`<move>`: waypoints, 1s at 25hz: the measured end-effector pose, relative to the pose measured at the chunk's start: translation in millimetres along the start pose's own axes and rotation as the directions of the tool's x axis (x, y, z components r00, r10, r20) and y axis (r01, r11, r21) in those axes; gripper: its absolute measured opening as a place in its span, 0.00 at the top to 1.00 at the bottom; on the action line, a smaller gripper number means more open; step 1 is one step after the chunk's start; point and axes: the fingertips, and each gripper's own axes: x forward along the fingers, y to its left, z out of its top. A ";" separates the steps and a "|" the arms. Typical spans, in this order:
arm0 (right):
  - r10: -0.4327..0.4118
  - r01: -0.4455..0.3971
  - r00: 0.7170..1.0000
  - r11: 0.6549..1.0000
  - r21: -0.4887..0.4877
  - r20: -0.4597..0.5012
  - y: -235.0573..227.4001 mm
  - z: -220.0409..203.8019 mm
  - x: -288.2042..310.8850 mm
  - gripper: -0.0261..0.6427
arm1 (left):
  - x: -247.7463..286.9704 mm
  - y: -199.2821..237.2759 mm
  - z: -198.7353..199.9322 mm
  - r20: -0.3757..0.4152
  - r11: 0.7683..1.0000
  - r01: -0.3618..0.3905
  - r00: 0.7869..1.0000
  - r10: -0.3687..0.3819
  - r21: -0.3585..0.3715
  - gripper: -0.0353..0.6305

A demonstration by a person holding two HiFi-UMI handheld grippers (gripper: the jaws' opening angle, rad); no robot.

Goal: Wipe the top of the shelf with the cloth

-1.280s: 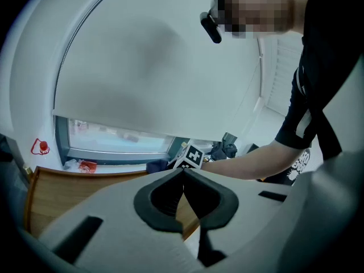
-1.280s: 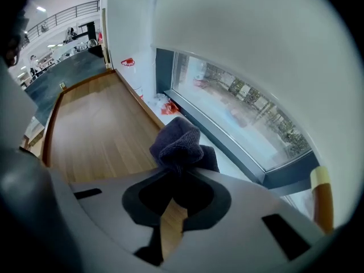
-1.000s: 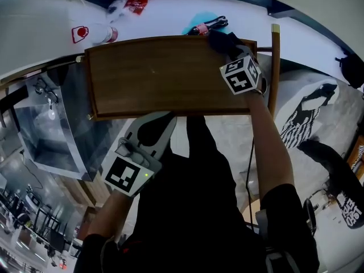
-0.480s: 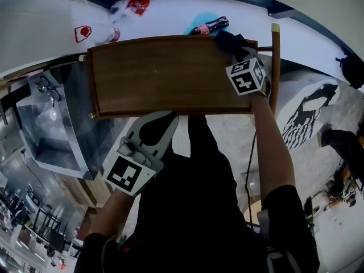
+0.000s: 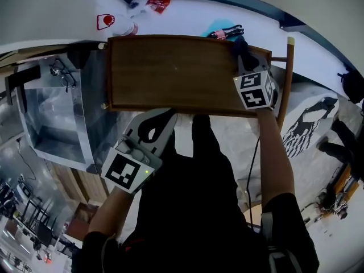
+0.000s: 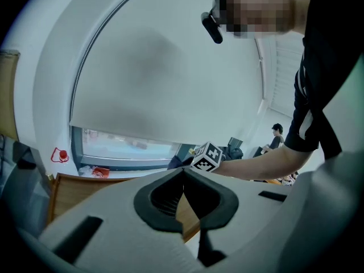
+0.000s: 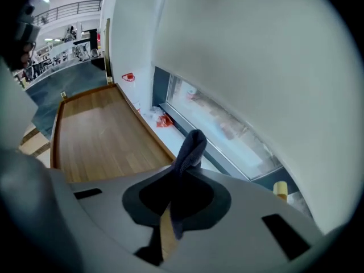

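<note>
The brown wooden shelf top [image 5: 170, 73] fills the middle of the head view. At its far right corner my right gripper [image 5: 244, 64] is shut on a dark grey cloth [image 5: 239, 45] that rests on the wood. In the right gripper view the cloth [image 7: 190, 147] sticks up from between the jaws, with the shelf top [image 7: 102, 135] stretching away to the left. My left gripper [image 5: 152, 131] hangs shut and empty just off the shelf's near edge. In the left gripper view its jaws [image 6: 183, 174] meet with nothing between them, and the shelf top [image 6: 71, 189] lies beyond them.
A clear plastic box [image 5: 57, 118] stands left of the shelf. Behind it, a white ledge holds a red-labelled bottle [image 5: 116, 24], a red packet [image 5: 159, 3] and a small dark bottle [image 5: 224, 33]. A wooden post [image 5: 287, 78] rises at the shelf's right end.
My right gripper has drawn the cloth a little back toward the near edge at the shelf's right end. The head view has shifted. The left gripper has hardly moved.
</note>
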 end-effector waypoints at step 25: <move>0.336 -0.238 0.913 0.900 -0.365 0.234 262.1 244.8 -29.4 0.92 | -177.1 103.4 -30.8 0.118 0.962 -0.237 0.960 0.253 -0.132 0.92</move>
